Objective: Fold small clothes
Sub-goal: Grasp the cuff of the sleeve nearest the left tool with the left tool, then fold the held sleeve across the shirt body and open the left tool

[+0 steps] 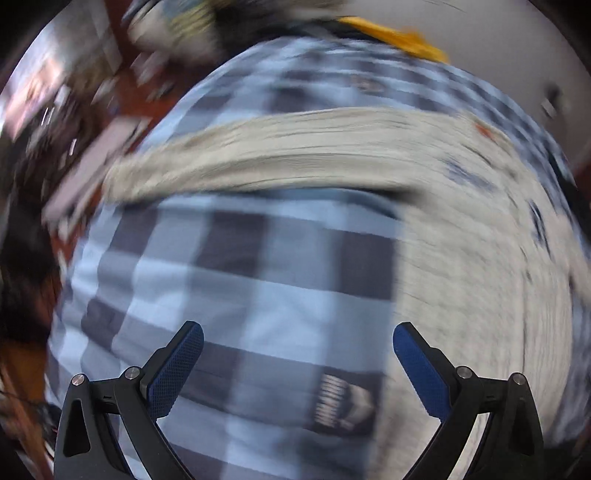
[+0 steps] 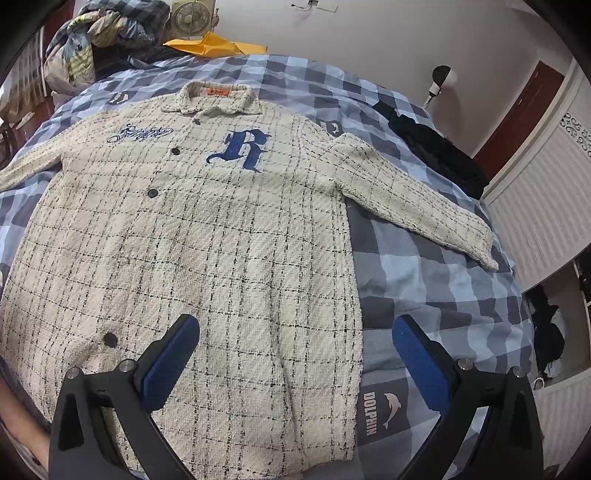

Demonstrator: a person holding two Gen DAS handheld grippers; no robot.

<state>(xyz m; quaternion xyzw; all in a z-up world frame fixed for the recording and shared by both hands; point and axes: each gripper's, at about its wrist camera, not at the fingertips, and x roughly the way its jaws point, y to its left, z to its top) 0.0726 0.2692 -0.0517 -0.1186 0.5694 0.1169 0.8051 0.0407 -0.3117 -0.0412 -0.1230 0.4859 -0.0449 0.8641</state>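
Cream tweed shirt (image 2: 207, 236) with a black grid pattern is lying flat, face up, on the blue-and-grey checked bedspread (image 2: 436, 280), collar (image 2: 218, 98) at the far end, buttons done up down the front. Blue letter R (image 2: 242, 149) is sitting on the shirt's chest, blue script embroidery (image 2: 142, 133) on the other side of the button line. One sleeve (image 2: 417, 199) is stretching out from the shirt's shoulder toward the white panelled wall (image 2: 546, 206); the opposite sleeve is running off the other way, toward the picture edge.

Right gripper (image 2: 295, 328) is hanging over the shirt's near hem, jaws spread wide, gripping nothing; one finger is over the cloth, the other over the bedspread just beside the shirt's side edge, above the DOLPHIN label (image 2: 380, 410).

Left wrist view is heavily motion-blurred. Left gripper (image 1: 297, 334) is also spread wide and empty, over bare bedspread (image 1: 229, 280) beside the shirt (image 1: 461, 280), with a shirt sleeve (image 1: 258, 155) crossing beyond it.

Beyond the shirt's collar: a yellow cloth (image 2: 214, 46), a heap of clothes (image 2: 96, 37), a small fan (image 2: 188, 18). A black garment (image 2: 432, 147) is lying past the outstretched sleeve.
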